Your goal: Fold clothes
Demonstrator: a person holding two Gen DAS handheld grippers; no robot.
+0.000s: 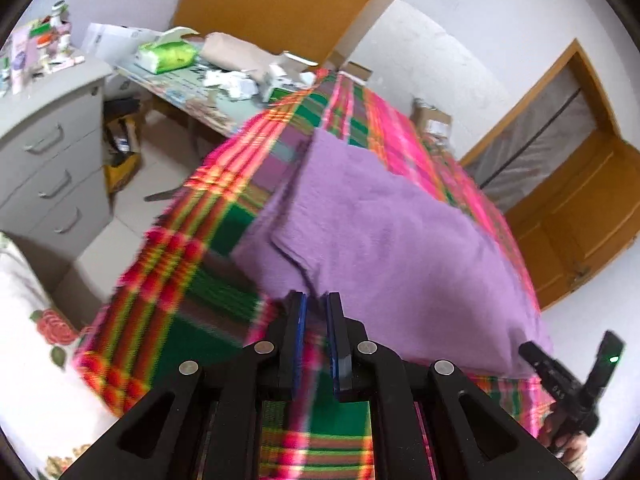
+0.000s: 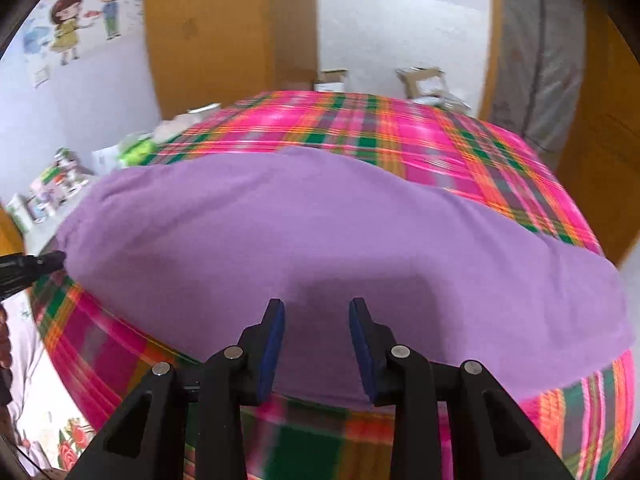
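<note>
A purple garment lies folded flat on a pink and green plaid blanket. My left gripper hovers at the garment's near left corner. Its fingers stand a narrow gap apart, and only blanket shows between them. In the right wrist view the purple garment spreads wide across the plaid blanket. My right gripper is open over the garment's near edge, with purple cloth showing between its fingers. The left gripper pokes in at the garment's left end. The right gripper's body shows at lower right.
A grey drawer cabinet and a cluttered table stand left of the bed. A wooden door is on the right. Cardboard boxes sit beyond the bed's far edge. White floral bedding lies at near left.
</note>
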